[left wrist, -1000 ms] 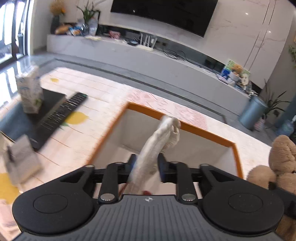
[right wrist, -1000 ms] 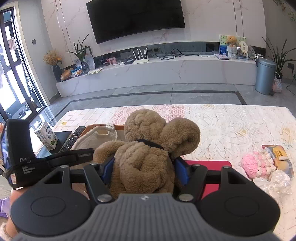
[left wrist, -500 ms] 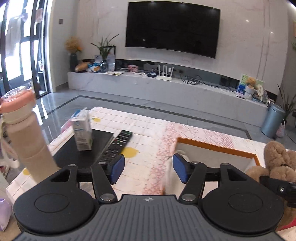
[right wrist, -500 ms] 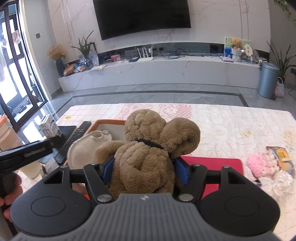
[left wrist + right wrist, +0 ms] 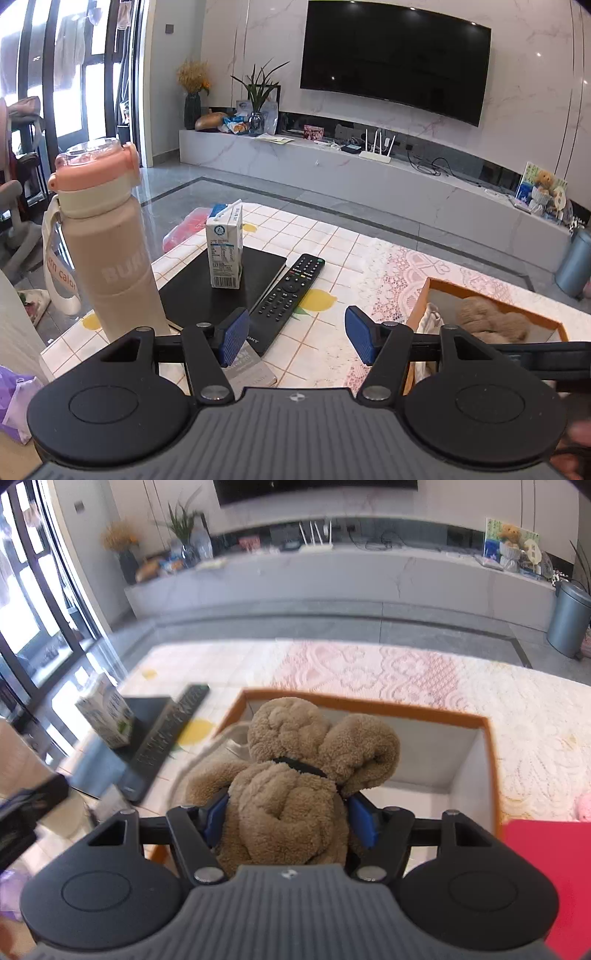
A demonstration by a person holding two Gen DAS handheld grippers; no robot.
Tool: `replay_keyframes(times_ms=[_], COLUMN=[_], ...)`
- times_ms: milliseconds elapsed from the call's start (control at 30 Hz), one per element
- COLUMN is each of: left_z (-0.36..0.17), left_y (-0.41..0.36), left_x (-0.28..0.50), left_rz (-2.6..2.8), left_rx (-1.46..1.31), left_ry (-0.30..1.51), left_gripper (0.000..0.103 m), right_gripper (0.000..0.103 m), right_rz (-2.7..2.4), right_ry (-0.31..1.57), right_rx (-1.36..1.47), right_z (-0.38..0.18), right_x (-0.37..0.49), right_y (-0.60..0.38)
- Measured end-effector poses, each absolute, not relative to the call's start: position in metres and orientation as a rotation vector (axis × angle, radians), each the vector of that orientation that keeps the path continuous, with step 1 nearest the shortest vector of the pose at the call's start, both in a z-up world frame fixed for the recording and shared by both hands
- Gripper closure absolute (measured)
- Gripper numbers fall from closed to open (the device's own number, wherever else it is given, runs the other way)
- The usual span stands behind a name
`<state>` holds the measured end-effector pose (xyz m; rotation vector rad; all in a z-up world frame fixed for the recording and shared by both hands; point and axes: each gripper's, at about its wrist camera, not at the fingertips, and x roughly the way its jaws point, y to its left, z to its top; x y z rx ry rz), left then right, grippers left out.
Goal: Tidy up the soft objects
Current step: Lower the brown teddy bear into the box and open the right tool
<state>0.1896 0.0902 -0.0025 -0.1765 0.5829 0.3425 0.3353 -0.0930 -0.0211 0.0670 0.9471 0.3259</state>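
The right gripper point(image 5: 288, 821) clenches a fuzzy brown plush bear point(image 5: 295, 797) over the orange-rimmed cardboard box point(image 5: 369, 703); the left gripper point(image 5: 295, 338) gapes, holding nothing; cream cloth point(image 5: 430, 317) shows half-hidden inside.

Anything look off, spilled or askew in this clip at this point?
Nothing stands out. The right gripper holds the brown teddy bear over the orange-rimmed box, where a cream cloth already lies. The left gripper is open. The milk carton and bottle stand upright.

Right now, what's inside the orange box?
The orange box holds a cream cloth by its left wall, and the brown teddy bear in the right gripper covers much of the floor, so anything beneath is hidden.
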Motion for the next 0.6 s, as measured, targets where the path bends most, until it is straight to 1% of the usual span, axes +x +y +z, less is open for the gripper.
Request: replay_keyframes(times_ms=[133, 233, 300, 367, 467, 600], left_z=[-0.009, -0.012, -0.012, -0.011, -0.011, -0.011], left_y=[0.088, 0.083, 0.08, 0.077, 0.074, 0.067], left_x=[0.194, 0.194, 0.194, 0.194, 0.194, 0.194], left_rz=[0.315, 0.295, 0.304, 0.305, 0.292, 0.28], left_rx=[-0.197, -0.18, -0.162, -0.148, -0.153, -0.141], left_ry=[0.613, 0.622, 0.62, 0.618, 0.625, 0.627], left_gripper=[0.032, 0.032, 0.032, 0.032, 0.032, 0.032], right_gripper=[0.037, 0.037, 0.037, 0.038, 0.04, 0.04], right_rz=[0.332, 0.291, 0.283, 0.246, 0.182, 0.208], right_ry=[1.036, 1.086, 1.106, 1.119, 1.081, 1.047], right_rx=[0.032, -0.087, -0.089, -0.105, -0.182, -0.061], right_z=[-0.048, -0.069, -0.078, -0.077, -0.068, -0.043], right_x=[0.354, 0.36, 0.362, 0.364, 0.359, 0.352], right_y=[-0.082, -0.076, -0.083, -0.091, -0.1, -0.127])
